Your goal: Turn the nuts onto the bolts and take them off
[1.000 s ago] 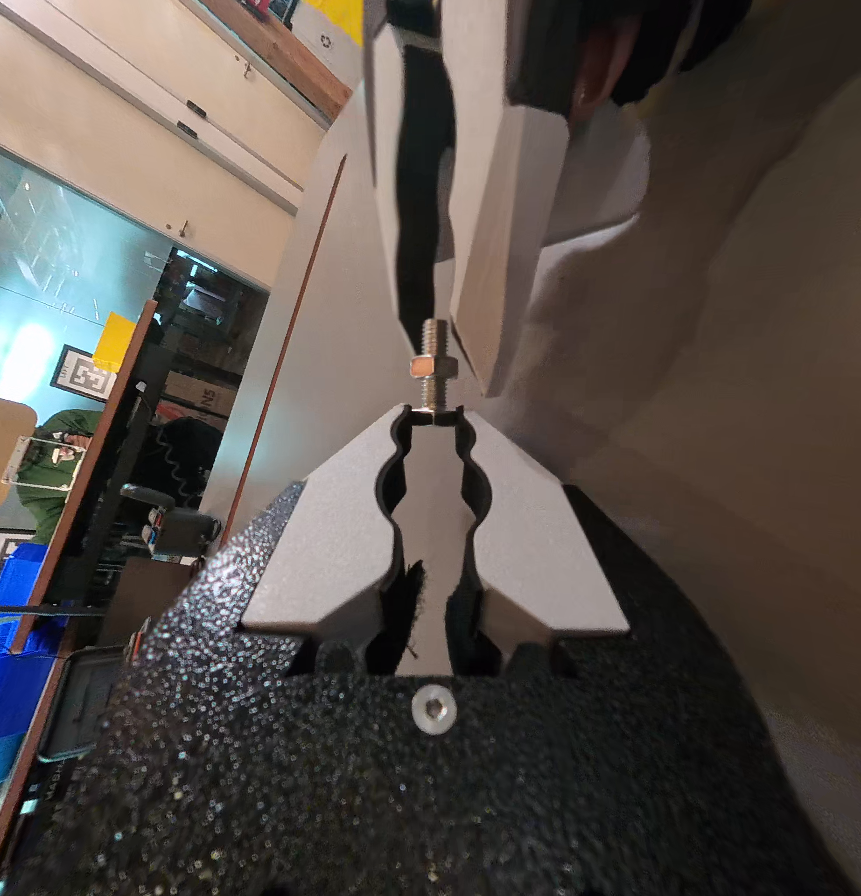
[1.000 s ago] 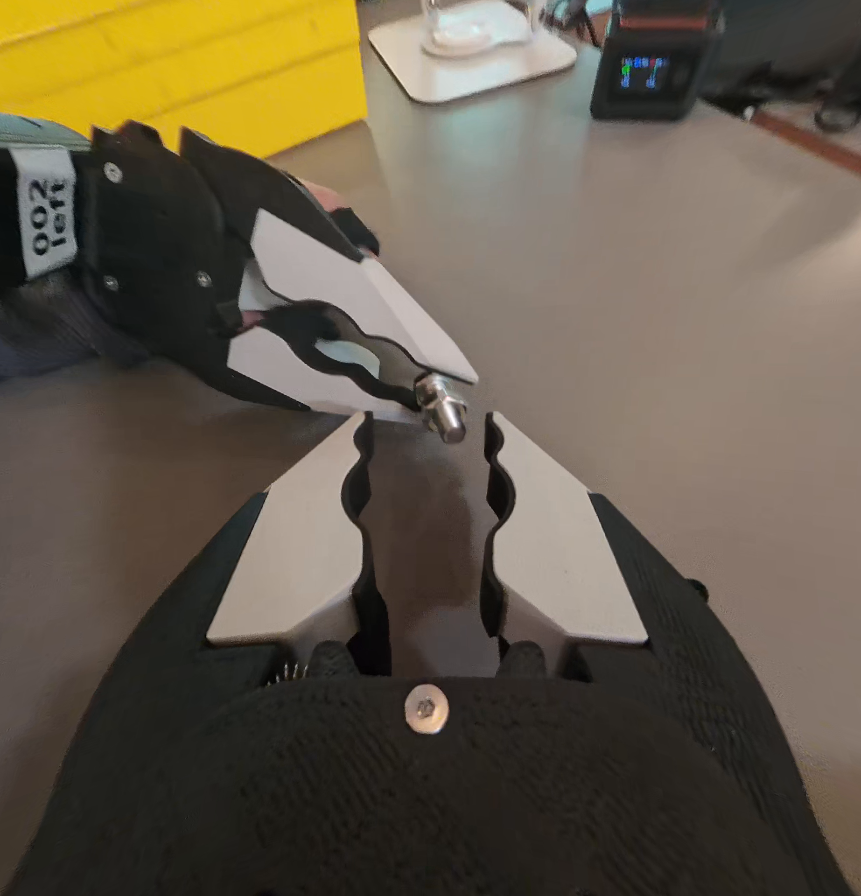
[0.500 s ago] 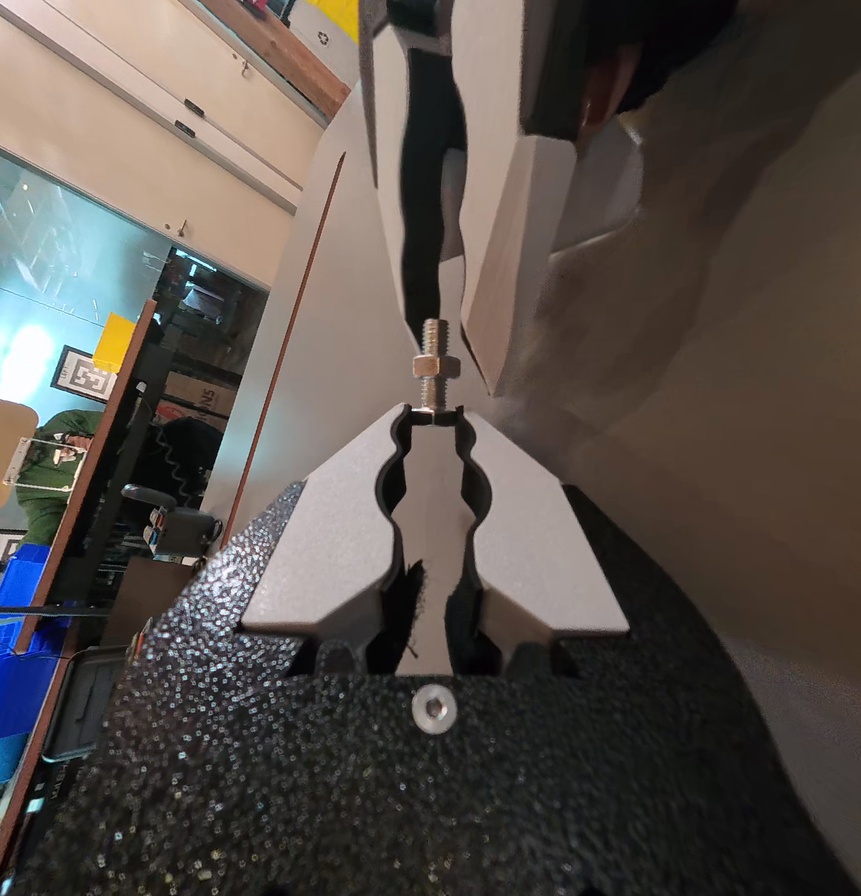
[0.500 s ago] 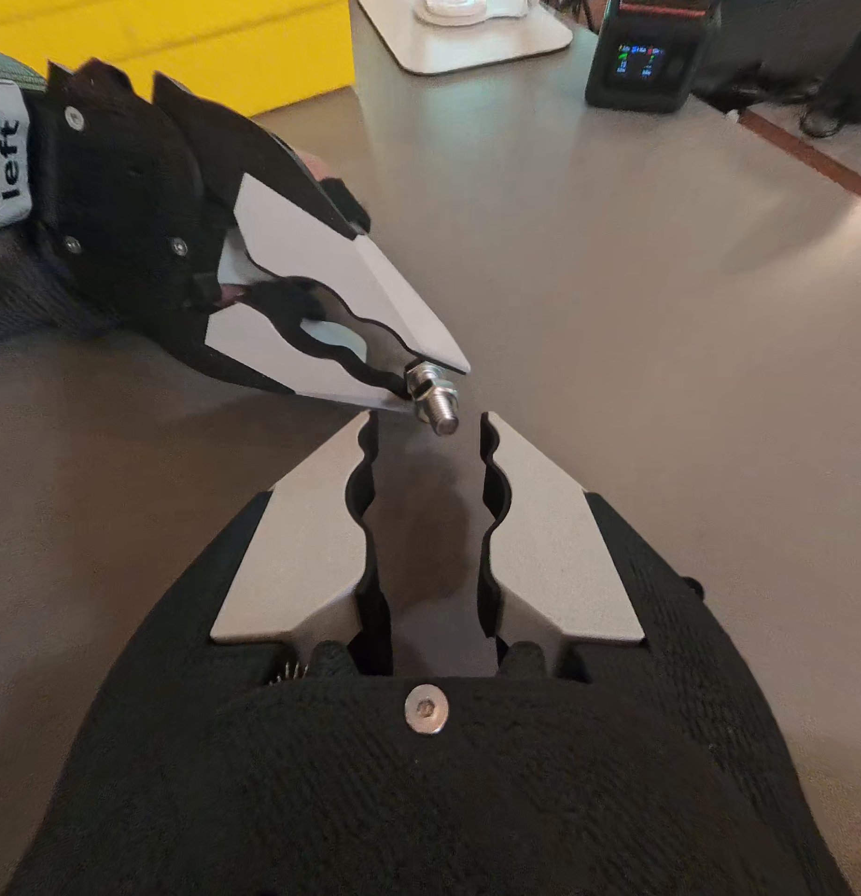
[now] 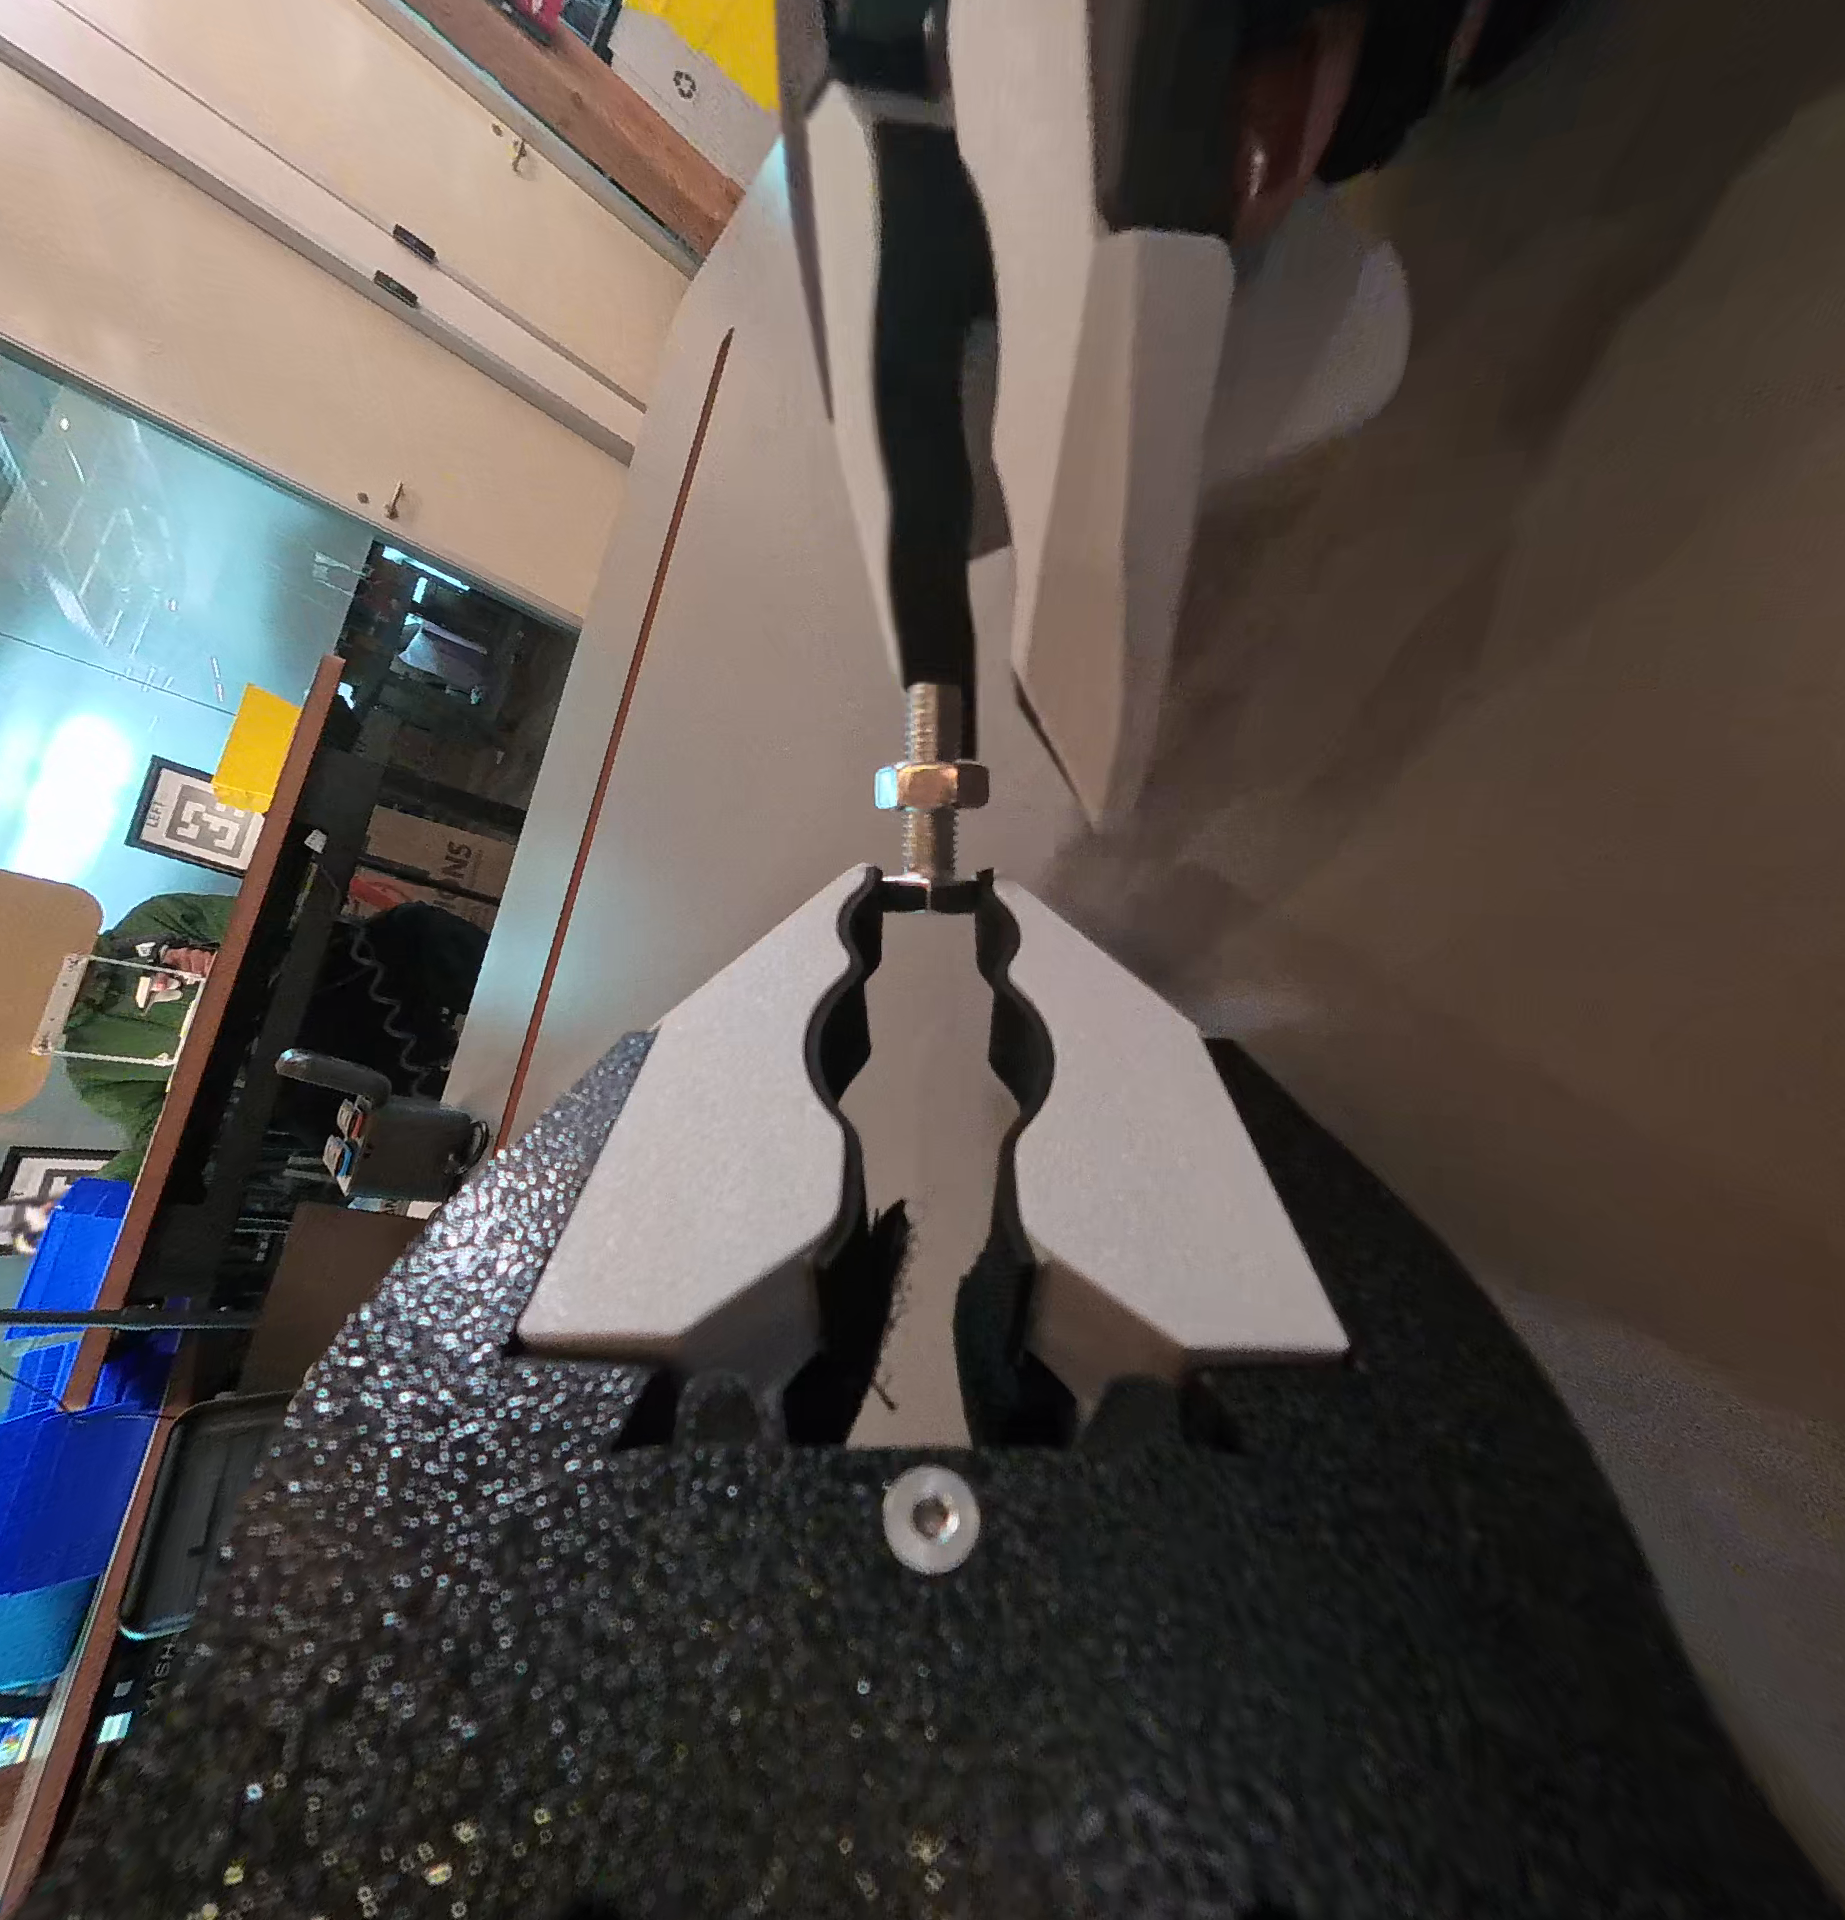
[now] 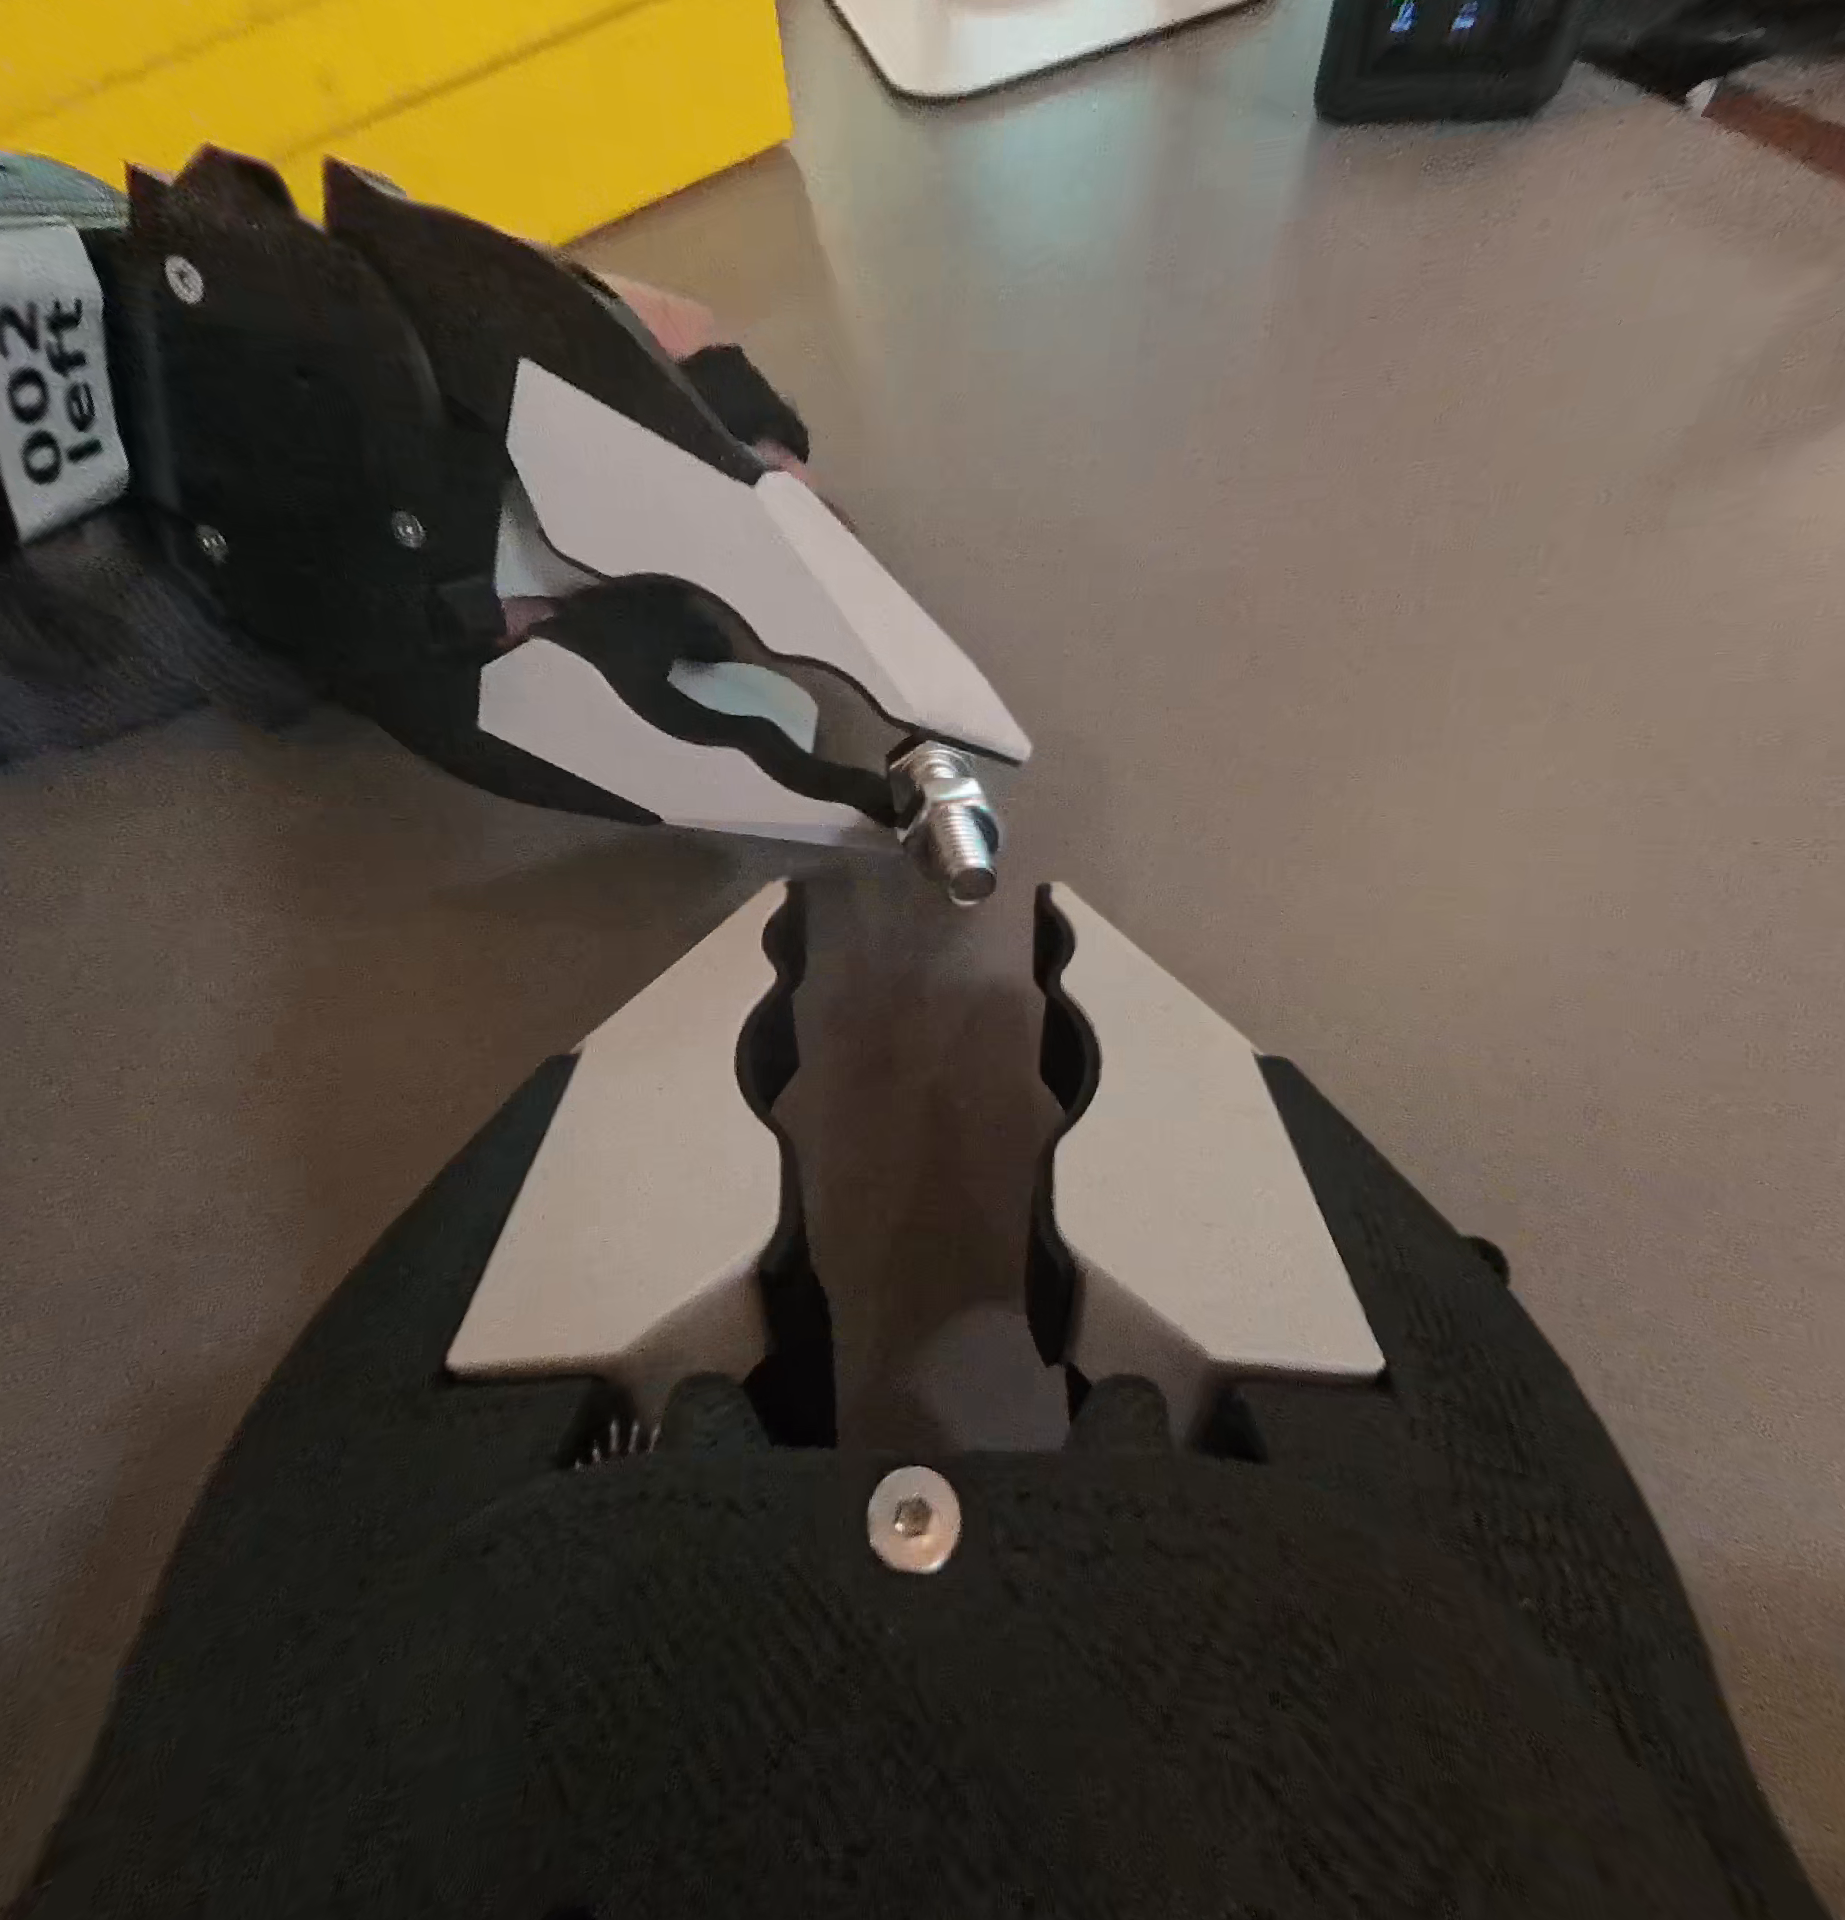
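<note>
My left gripper (image 5: 928, 883) is shut on the head of a silver bolt (image 5: 928, 727) and holds it above the grey table. A hex nut (image 5: 930, 798) sits partway along the thread. In the right wrist view the left gripper (image 6: 949, 774) comes in from the left, with the bolt (image 6: 962, 857) and nut (image 6: 939, 800) pointing at me. My right gripper (image 6: 915, 899) is open and empty. The bolt's free end is just ahead of its fingertips, apart from both. From the left wrist view, the right gripper's fingers (image 5: 1105, 520) stand either side of the bolt's end.
The grey table (image 6: 1417, 727) lies under both grippers. A yellow box (image 6: 378, 94) stands at the back left, with a white tray (image 6: 1001, 42) and a black device with a small screen (image 6: 1437, 52) at the back. A person's hand is behind the left gripper. Only a small space, under 4 cm, lies between the two pairs of fingers.
The right gripper has tilted down a little and stayed open at the bolt's free end. The left gripper still holds the bolt, and the nut is at the same place on the thread.
</note>
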